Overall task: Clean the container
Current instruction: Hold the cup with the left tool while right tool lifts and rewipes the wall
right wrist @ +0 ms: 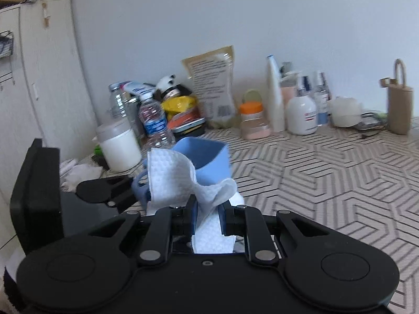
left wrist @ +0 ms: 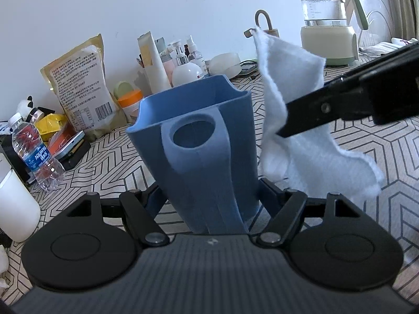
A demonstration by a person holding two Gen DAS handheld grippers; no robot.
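The left gripper (left wrist: 207, 196) clamps the blue handled container (left wrist: 199, 141) tilted above the patterned table (left wrist: 366, 146), presenting its open mouth to the white wipe (right wrist: 180, 180) pinched in the right gripper (right wrist: 207, 219) just beside it.

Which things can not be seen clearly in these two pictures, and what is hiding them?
- Inside bottom of the blue container: left wrist view, hidden by its own walls; dirt cannot be judged.
- Left gripper fingertips: covered by the container body.
- Right gripper pads: right wrist view, wrapped by the white cloth.
- Label text on the beige pouch: right wrist view, blurred.
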